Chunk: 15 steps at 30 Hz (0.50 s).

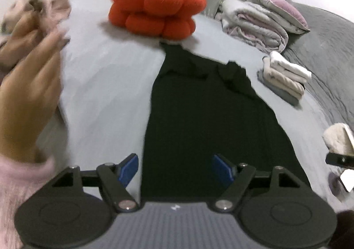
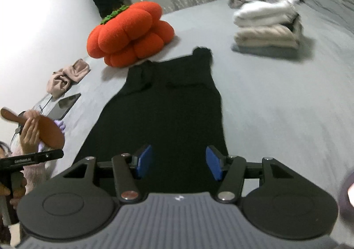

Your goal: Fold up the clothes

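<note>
Grey bed [image 2: 276,98] with clothes and a cushion

A black garment [image 2: 168,111] lies flat mid-bed; an orange pumpkin cushion [image 2: 130,34], beige cloth [image 2: 66,78], tablet [image 2: 64,105] and folded stack [image 2: 267,27] rest around it.

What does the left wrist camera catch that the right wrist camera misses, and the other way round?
Only the left wrist view: a purple pillow on a grey quilt. Only the right wrist view: a tablet and a round brown paddle in a hand. Both: the black garment spread flat, the orange cushion, the folded stack, the beige cloth, and open blue pads.
</note>
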{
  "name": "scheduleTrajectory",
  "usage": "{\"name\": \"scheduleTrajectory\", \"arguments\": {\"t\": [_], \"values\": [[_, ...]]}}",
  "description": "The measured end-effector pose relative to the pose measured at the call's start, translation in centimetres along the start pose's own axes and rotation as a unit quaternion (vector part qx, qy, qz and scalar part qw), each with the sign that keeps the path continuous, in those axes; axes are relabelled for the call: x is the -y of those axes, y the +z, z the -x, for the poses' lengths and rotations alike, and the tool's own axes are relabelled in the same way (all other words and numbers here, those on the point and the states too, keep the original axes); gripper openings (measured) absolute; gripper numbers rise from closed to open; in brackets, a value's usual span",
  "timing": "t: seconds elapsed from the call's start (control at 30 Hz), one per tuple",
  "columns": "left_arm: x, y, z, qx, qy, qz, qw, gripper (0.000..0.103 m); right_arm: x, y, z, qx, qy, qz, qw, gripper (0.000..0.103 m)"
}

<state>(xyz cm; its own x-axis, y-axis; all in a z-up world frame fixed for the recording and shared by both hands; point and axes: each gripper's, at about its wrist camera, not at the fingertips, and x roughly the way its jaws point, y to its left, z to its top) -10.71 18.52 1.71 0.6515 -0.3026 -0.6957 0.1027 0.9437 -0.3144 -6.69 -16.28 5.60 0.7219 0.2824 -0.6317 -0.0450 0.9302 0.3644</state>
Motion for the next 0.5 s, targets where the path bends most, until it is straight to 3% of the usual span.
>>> {"name": "scheduleTrajectory", "arguments": {"t": [0.17,0.4,0.5], "values": [[-3.4,-3.0,-0.4,-0.076,-0.034,0.055,0.9949,0.074,2.9,-4.1,2.5,-0.015,0.029,-0.064,0.997,0.059],[-4.8,-5.2,-0.2,-0.081,-0.080,0.076,0.9906,0.071,5.6,-8.3,2.5,-0.068,0.026,-0.150,0.986,0.059],[-5.1,-5.5,-0.3,-0.090,-0.094,0.076,0.9886,0.071,5.7,-9.6,2.1,-0.082,0.031,-0.162,0.983,0.052]]}}
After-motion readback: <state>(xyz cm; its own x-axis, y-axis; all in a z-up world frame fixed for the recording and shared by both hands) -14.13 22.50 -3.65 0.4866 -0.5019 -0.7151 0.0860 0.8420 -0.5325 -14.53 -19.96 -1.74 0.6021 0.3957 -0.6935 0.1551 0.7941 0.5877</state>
